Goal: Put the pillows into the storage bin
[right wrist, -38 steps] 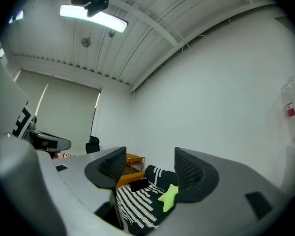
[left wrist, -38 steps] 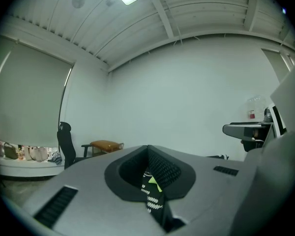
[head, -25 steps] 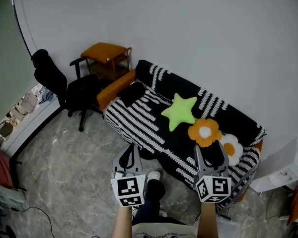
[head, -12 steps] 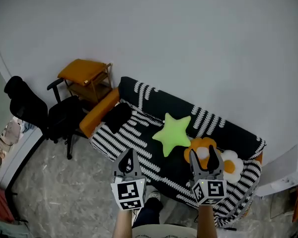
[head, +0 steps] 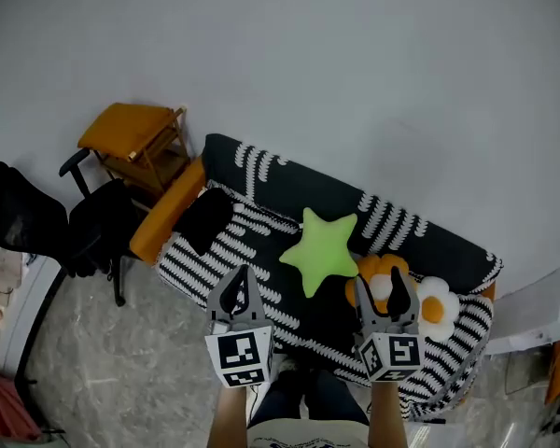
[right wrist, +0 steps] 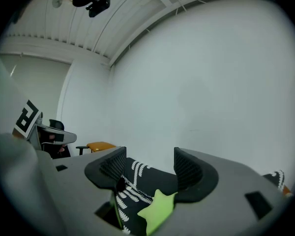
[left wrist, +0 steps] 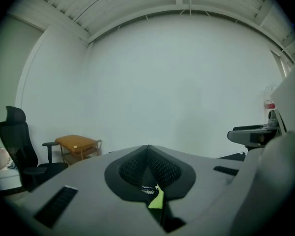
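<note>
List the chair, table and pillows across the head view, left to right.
black chair → orange table → black pillow → star pillow → orange flower pillow → white flower pillow

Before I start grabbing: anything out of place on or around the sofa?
Nothing stands out: the green star pillow, orange flower pillow and white flower pillow lie on the striped sofa, none fallen.
</note>
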`<control>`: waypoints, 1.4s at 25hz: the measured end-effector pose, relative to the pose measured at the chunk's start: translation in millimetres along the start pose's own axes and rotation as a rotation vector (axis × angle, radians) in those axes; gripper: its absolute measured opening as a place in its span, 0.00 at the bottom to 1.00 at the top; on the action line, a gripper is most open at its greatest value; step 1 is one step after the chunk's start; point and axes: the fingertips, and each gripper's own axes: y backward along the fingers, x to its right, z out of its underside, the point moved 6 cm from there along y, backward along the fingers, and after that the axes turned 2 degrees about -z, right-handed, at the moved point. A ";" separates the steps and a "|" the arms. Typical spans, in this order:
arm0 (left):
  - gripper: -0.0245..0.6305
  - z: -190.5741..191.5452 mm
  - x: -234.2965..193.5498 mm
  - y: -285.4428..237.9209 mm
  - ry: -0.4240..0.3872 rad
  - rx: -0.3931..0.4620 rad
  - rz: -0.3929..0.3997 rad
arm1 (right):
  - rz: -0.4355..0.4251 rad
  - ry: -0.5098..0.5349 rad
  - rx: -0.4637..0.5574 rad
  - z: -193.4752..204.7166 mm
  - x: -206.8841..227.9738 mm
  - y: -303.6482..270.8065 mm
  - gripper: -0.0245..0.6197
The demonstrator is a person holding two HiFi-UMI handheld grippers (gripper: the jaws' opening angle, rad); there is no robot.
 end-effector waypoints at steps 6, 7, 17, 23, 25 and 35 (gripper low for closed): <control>0.06 20.7 4.9 -54.7 -0.001 -0.062 0.012 | -0.010 -0.041 -0.064 25.6 25.7 -54.1 0.52; 0.06 24.9 6.1 -64.3 0.000 -0.073 0.012 | -0.013 -0.043 -0.078 31.1 31.4 -64.5 0.52; 0.06 80.9 29.3 -185.9 0.022 -0.178 -0.029 | -0.079 -0.090 -0.255 128.8 112.6 -193.2 0.53; 0.06 132.3 48.6 -265.6 0.010 -0.253 -0.042 | -0.097 -0.105 -0.364 211.2 164.3 -270.8 0.53; 0.06 149.5 52.7 -280.9 0.017 -0.294 -0.047 | -0.100 -0.126 -0.397 234.5 174.0 -288.2 0.53; 0.06 217.9 78.8 -335.6 -0.004 -0.397 0.002 | -0.082 -0.285 -0.472 333.9 212.6 -350.4 0.55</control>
